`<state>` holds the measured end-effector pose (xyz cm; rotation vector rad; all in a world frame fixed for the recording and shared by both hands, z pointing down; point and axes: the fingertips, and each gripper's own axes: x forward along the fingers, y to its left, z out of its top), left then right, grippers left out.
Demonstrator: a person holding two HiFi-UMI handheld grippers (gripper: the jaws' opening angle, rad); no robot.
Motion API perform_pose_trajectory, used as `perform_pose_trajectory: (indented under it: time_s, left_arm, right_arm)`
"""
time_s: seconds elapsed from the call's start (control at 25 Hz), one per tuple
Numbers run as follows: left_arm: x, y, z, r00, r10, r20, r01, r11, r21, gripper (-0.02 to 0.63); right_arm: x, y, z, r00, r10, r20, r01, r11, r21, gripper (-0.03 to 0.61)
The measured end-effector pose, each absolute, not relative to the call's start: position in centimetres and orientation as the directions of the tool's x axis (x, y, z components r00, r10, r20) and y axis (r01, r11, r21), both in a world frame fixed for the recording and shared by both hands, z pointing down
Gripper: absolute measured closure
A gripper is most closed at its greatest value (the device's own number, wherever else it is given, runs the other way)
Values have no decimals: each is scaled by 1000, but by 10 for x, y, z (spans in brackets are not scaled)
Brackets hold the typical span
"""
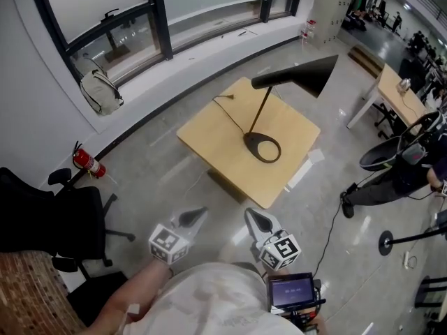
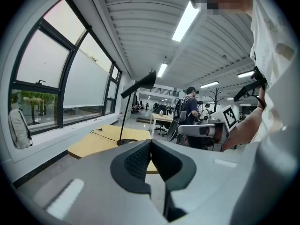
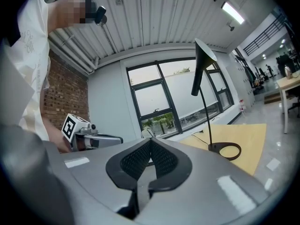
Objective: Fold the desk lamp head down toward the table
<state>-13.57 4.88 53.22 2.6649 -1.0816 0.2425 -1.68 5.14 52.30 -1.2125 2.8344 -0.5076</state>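
Note:
A black desk lamp stands on a square wooden table [image 1: 216, 142]. Its ring base [image 1: 262, 147] rests near the table's middle, its thin stem leans up to a long conical head [image 1: 300, 75] held high and level. The lamp head [image 2: 140, 84] shows far ahead in the left gripper view, and the head [image 3: 202, 63] stands upright at the right in the right gripper view. My left gripper [image 1: 193, 218] and right gripper [image 1: 255, 218] are both shut and empty, side by side above the floor, well short of the table's near corner.
A black office chair [image 1: 63, 215] stands at the left, a red fire extinguisher [image 1: 88, 162] by the wall, a backpack [image 1: 101, 93] on the window ledge. A white strip [image 1: 299, 175] lies on the floor beside the table. Another person [image 1: 398, 176] and a white desk [image 1: 394, 96] are at the right.

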Motion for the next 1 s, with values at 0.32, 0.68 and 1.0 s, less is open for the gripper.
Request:
perform_pose_trajectory:
  time_s: [0.32,0.68,1.0]
  left_arm:
    - [-108,13,526,700,-658,277,-708,-691,146,612]
    - [-85,-5,515,700,-653,288,-702,-702,115,612]
    - [-75,-25,511,717,-641,275,-687,-717,121,612]
  right_arm:
    - [13,14,525,-696,-712,92,-696,638,-330,565]
    - [49,-5,533,-673,-736,75,-708,612,-352,565]
    - [70,-13,522,-629,-776,43,-739,579,-345,565]
